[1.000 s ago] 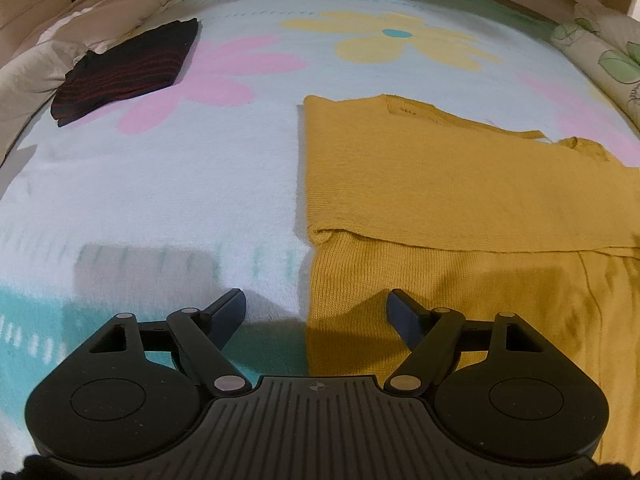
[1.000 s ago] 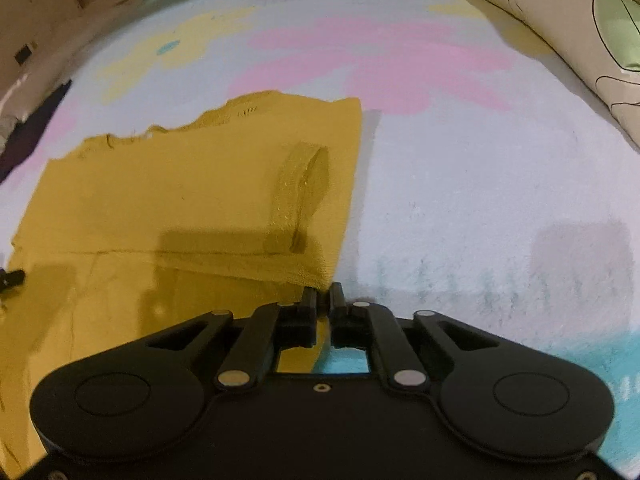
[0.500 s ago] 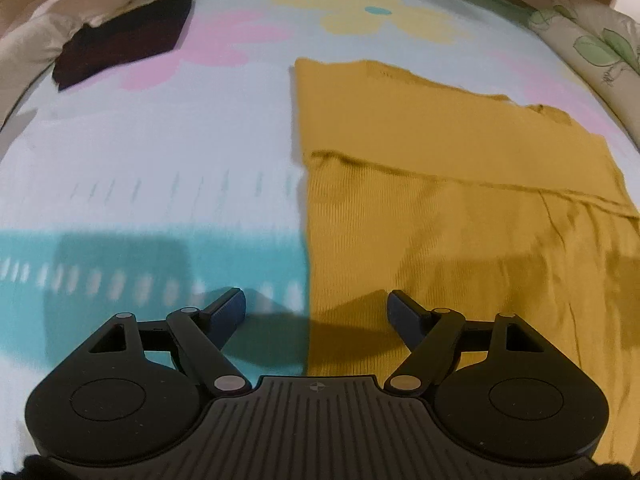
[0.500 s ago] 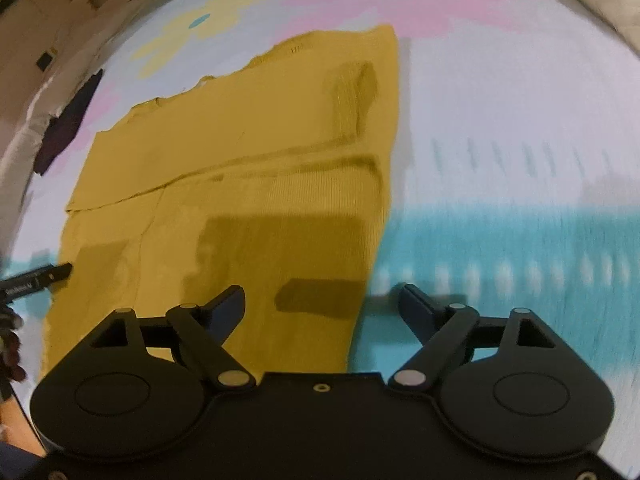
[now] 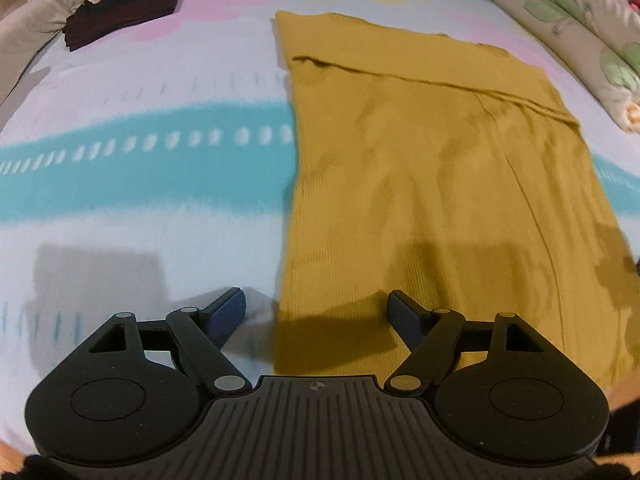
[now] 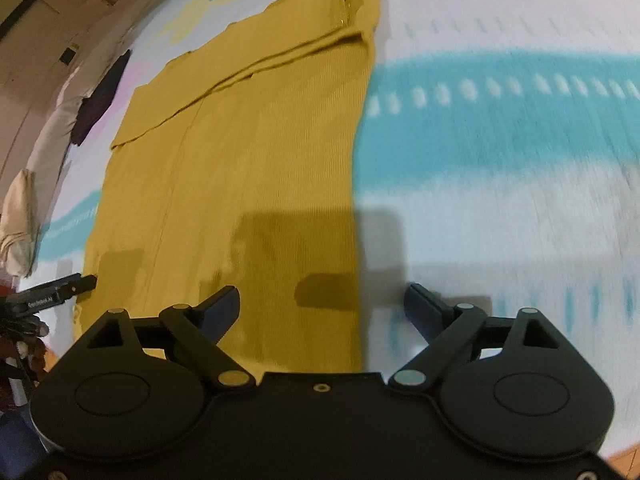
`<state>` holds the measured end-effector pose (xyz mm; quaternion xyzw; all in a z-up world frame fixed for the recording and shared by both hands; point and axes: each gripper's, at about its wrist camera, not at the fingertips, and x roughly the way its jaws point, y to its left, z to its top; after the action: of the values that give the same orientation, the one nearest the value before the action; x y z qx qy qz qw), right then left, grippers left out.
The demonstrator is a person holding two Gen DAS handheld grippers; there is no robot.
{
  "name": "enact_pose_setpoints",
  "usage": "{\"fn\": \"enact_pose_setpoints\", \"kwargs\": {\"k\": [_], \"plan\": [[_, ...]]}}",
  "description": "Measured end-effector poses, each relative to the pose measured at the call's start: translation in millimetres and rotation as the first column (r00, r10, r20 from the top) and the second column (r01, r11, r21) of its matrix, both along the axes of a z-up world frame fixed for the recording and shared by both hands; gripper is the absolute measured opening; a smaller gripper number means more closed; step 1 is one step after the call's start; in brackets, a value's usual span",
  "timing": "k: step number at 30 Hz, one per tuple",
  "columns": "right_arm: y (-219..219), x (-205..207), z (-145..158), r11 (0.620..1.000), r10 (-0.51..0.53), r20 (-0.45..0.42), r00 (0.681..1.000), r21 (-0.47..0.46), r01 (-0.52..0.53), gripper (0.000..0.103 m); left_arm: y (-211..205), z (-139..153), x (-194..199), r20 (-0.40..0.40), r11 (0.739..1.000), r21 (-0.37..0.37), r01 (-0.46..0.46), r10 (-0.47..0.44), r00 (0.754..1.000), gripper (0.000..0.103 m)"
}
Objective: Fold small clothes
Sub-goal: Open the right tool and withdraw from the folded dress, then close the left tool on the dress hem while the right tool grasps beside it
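A mustard-yellow knit garment (image 5: 420, 168) lies flat on the bed, its sleeves folded across the top part; it also shows in the right wrist view (image 6: 248, 160). My left gripper (image 5: 316, 310) is open and empty, straddling the garment's near left bottom corner. My right gripper (image 6: 322, 304) is open and empty, straddling the near right bottom corner. The left gripper's tip (image 6: 76, 285) shows at the far left of the right wrist view, by the garment's left edge.
The bed sheet (image 5: 140, 184) is white with a teal band and pink and yellow flowers. A folded dark garment (image 5: 124, 10) lies at the far left. Floral pillows (image 5: 580, 36) line the far right. The bed's near edge (image 6: 624, 454) is close.
Both grippers have pulled back from the folded sleeves to the garment's bottom hem. The right gripper, shut a second ago, has opened.
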<state>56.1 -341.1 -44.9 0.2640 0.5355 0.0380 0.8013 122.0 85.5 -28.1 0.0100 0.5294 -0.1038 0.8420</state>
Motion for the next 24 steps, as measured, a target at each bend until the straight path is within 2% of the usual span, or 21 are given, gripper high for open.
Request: {"fn": "enact_pose_setpoints", "kwargs": {"k": [8,11,15,18,19,20,21,22,23,24], "plan": [[6.1,-27.9,-2.4,0.998,0.039,-0.025,0.999,0.046,-0.038,0.091,-0.9,2.6,-26.3,-0.016,0.999,-0.004,0.048,-0.048,0.999,0.077],[11.1,-32.2,-8.0,0.996,0.070,-0.057,0.996,0.067,-0.067,0.093,-5.2,1.9,-30.3,-0.008,0.997,0.018,0.077,-0.077,0.997,0.077],[19.5,-29.5,-8.9,0.993,0.112,-0.066,0.991,0.051,-0.109,0.094,-4.7,1.9,-27.1,-0.010,0.998,0.014,0.068,-0.068,0.998,0.076],[21.4,-24.7,-8.0,0.992,0.123,-0.068,0.990,0.037,-0.120,0.093,-3.3,2.2,-26.5,-0.007,0.998,0.019,0.060,-0.059,0.998,0.067],[22.9,-25.4,-8.0,0.992,0.128,-0.069,0.989,0.027,-0.126,0.091,-2.6,3.3,-26.9,0.002,0.998,0.025,0.056,-0.056,0.998,0.057],[24.3,-24.3,-7.3,0.991,0.136,-0.069,0.988,0.010,-0.135,0.088,-1.0,4.3,-28.0,0.011,0.998,0.026,0.049,-0.049,0.999,0.046],[25.0,-23.8,-5.9,0.990,0.139,-0.068,0.988,-0.015,-0.141,0.076,1.6,5.7,-28.3,0.019,0.999,0.014,0.044,-0.044,0.999,0.039],[23.7,-28.6,-5.1,0.989,0.140,-0.067,0.988,-0.035,-0.142,0.061,4.3,7.0,-28.1,0.022,0.999,-0.005,0.038,-0.037,0.999,0.027],[21.6,-28.2,-3.9,0.989,0.134,-0.066,0.989,-0.052,-0.137,0.054,6.1,7.9,-27.8,0.024,0.999,-0.016,0.028,-0.027,0.999,0.017],[20.6,-27.5,-4.0,0.991,0.125,-0.064,0.990,-0.045,-0.128,0.023,7.5,8.7,-27.2,0.025,1.000,-0.022,0.021,-0.021,0.999,0.015]]}}
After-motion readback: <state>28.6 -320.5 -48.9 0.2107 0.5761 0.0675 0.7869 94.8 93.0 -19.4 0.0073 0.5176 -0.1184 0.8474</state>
